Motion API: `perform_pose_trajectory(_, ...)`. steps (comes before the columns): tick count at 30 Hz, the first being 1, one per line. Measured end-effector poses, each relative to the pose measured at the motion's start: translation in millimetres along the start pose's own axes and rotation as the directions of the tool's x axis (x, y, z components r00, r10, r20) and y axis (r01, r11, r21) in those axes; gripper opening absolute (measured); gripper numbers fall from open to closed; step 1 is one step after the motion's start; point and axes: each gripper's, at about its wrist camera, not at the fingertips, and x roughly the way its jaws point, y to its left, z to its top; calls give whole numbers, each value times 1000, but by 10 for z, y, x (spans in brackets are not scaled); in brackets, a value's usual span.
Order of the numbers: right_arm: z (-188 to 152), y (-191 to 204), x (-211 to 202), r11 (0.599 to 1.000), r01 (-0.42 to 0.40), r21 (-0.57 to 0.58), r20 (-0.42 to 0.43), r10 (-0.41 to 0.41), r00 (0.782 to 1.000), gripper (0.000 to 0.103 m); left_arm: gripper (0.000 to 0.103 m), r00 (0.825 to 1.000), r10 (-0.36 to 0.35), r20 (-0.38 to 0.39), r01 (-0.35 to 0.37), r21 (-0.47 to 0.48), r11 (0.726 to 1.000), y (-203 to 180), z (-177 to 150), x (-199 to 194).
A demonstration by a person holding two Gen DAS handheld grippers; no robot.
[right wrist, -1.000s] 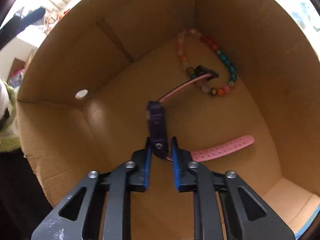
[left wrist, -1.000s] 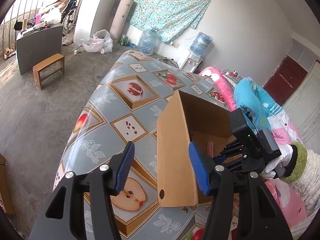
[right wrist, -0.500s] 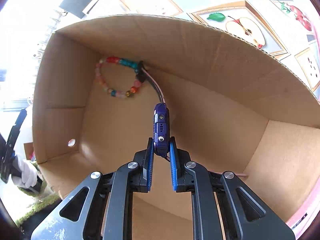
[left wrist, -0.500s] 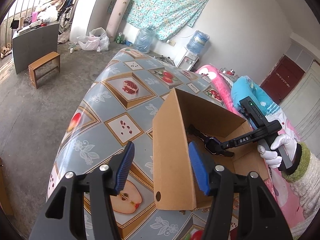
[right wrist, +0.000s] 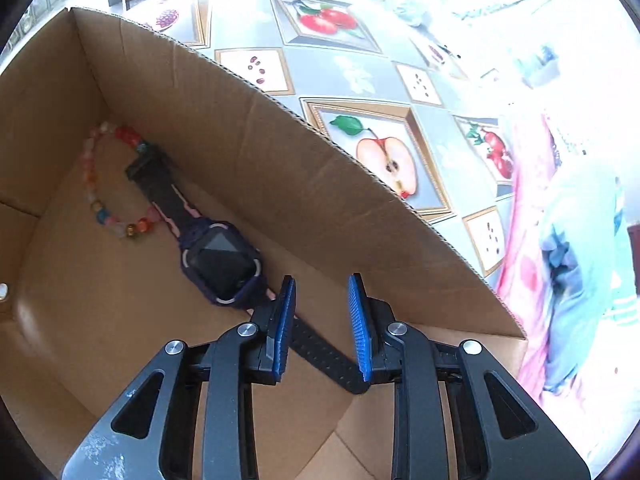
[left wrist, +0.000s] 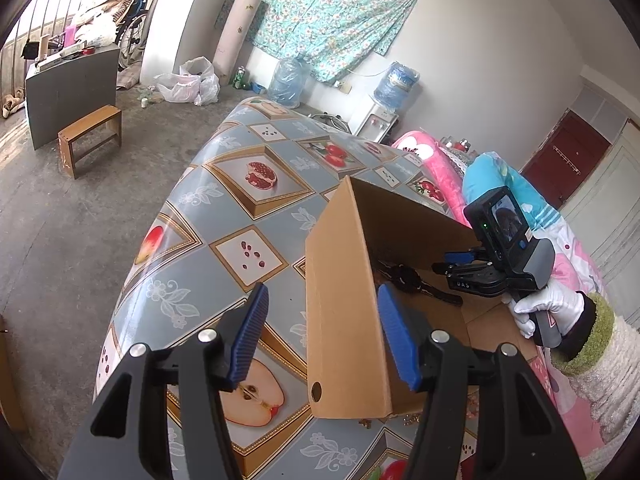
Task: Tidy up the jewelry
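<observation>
Since the earlier frames, the watch (right wrist: pixel 222 262) had gone from hanging edge-up between the right gripper's (right wrist: pixel 322 328) fingers to lying face-up on the floor of the cardboard box (right wrist: pixel 256 148), and those fingers were opening, blue pads parted with nothing pressed between them.

On the worktop (left wrist: pixel 240 208), covered in a fruit-print cloth, the box stood open-topped, its near wall between the left gripper's (left wrist: pixel 320 344) fingers in the left wrist view. That gripper's fingers stood spread and unclenched; whether either pad touched the cardboard could not be told. A gloved hand (left wrist: pixel 548 304) held the right gripper over the box's open top.

Inside, the watch lay along the far wall, one strap end running under the right fingers, the other across a beaded bracelet (right wrist: pixel 104 188) in the corner.

Risks seemed modest. With the strap tail lying right below the parted pads, a withdrawal that dipped or swept sideways could catch it and drag the watch back out. The light box looked unsecured, so a knock against its wall might shove it along the slick cloth. A few small trinkets (left wrist: pixel 404 420) lay on the worktop at the box's near corner, likely yet to be sorted.
</observation>
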Motion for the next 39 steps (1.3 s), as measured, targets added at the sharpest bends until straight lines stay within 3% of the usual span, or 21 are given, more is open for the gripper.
perform_pose_trajectory(2,-30,-47,-19,1000,-15,12,5,15,1000,24,56,1000,2,1,-2,3,1000,1,-2,4)
perform_pose_trajectory(8,-129,-250,-280,981,-173,93,65,167,984,24,58,1000,21,16,-21,27,999,-19,-29,-4)
perform_pose_trajectory(11,-266,-391,-625,954,-263,141,177,237,955,27,60,999,33,29,-35,54,998,-63,-69,-32)
perform_pose_trajectory(14,-520,-519,-1038,932,-310,189,302,245,921,33,63,998,46,42,-49,71,996,-93,-124,-78)
perform_pose_trajectory(18,-1091,-706,-1451,873,-403,274,445,256,858,43,69,997,36,66,-42,101,994,-140,-245,-177)
perform_pose_trajectory(20,-1350,-690,-1562,848,-427,315,477,247,843,43,72,997,16,69,-24,124,992,-173,-336,-216)
perform_pose_trajectory(24,-1757,-391,-1716,814,-439,382,515,207,832,45,75,1000,-3,28,-2,174,985,-249,-547,-213)
perform_pose_trajectory(29,-2202,45,-1728,743,-491,454,527,221,821,48,76,999,16,-29,-9,224,974,-313,-820,-121)
perform_pose_trajectory(36,-2271,405,-1340,693,-463,552,440,230,868,48,76,997,48,-64,-30,247,969,-428,-961,122)
perform_pose_trajectory(39,-2242,410,-1217,657,-477,584,430,249,868,48,76,995,70,-67,-50,259,965,-471,-961,197)
